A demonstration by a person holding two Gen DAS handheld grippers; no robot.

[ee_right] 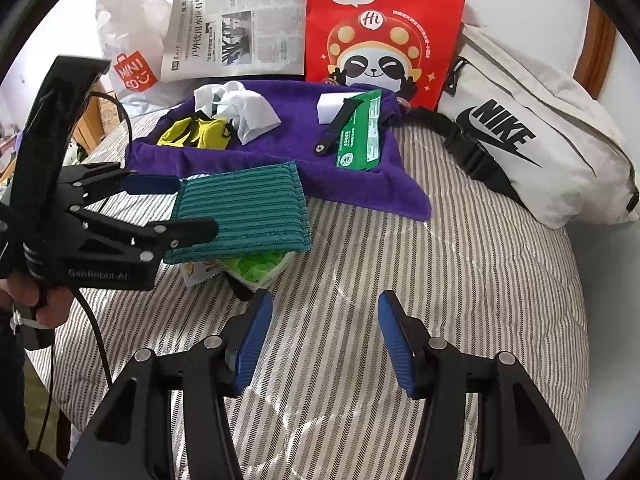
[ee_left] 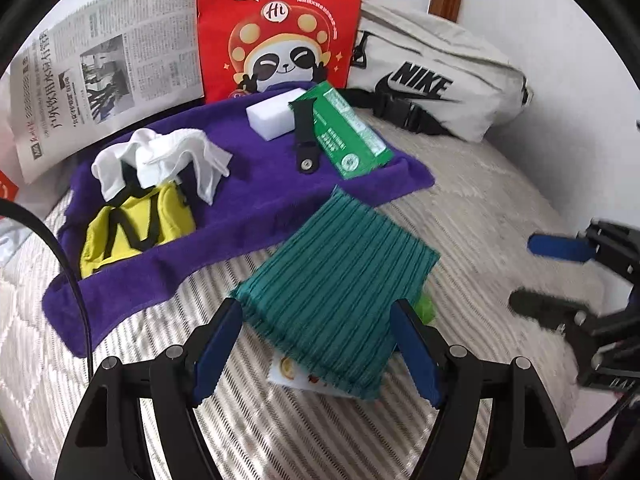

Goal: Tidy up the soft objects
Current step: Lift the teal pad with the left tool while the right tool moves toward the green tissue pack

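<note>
Teal ribbed cloth (ee_left: pixel 334 280) between spread left fingers (ee_left: pixel 218 344), ungripped | right fingers (ee_right: pixel 252 344) apart, empty

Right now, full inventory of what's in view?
purple towel: 1, spread on bed
teal ribbed cloth: 1, between left claw's fingers, over packets
white cloths: crumpled, on towel
yellow item: 1, black trim, on towel
white sponge block: 1, on towel
black strap: 1, on towel
green packet: 1, on towel
red panda bag: 1, upright behind
white Nike bag: 1, right
newspaper: 1, behind
striped bedding: underneath
left claw: open
right claw: open
</note>
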